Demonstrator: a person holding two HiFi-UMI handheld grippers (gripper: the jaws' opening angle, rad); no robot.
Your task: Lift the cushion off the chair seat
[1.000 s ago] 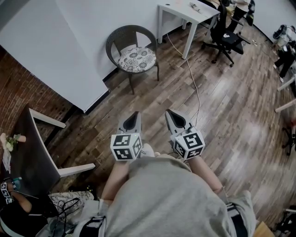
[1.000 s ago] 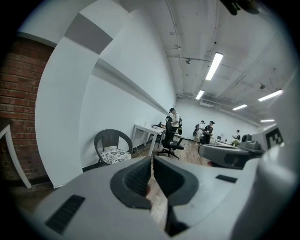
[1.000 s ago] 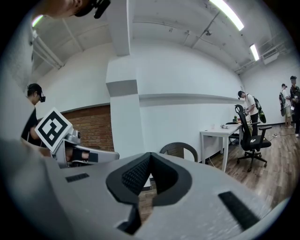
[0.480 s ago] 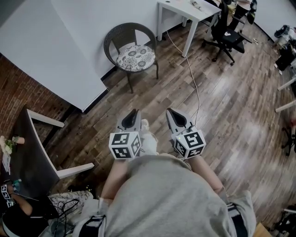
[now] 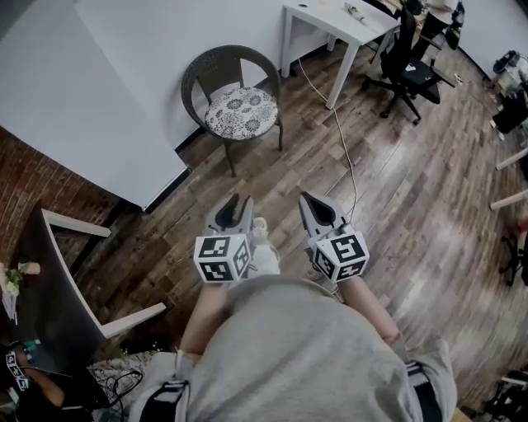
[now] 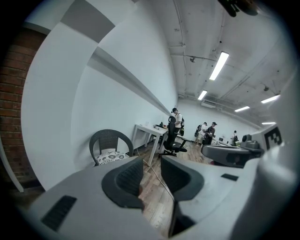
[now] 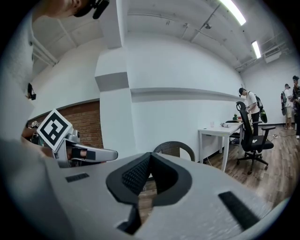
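Carried ahead of the person, the left hand-held gripper (image 5: 238, 203) has just been spreading, nothing between its jaws, likely readying a grasp; the right hand-held gripper (image 5: 311, 202) is pressed together, empty. Well beyond, the cushion (image 5: 240, 113) lies on the chair (image 5: 216, 67) seat.

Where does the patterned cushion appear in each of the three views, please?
Head view: the cushion lies on the chair seat, upper centre-left, near the white wall.
Left gripper view: lower left, just above the left jaw.
Right gripper view: not visible; the jaws cover the seat.
Shared landmark: the wicker chair, with the white table to its right in all three views.
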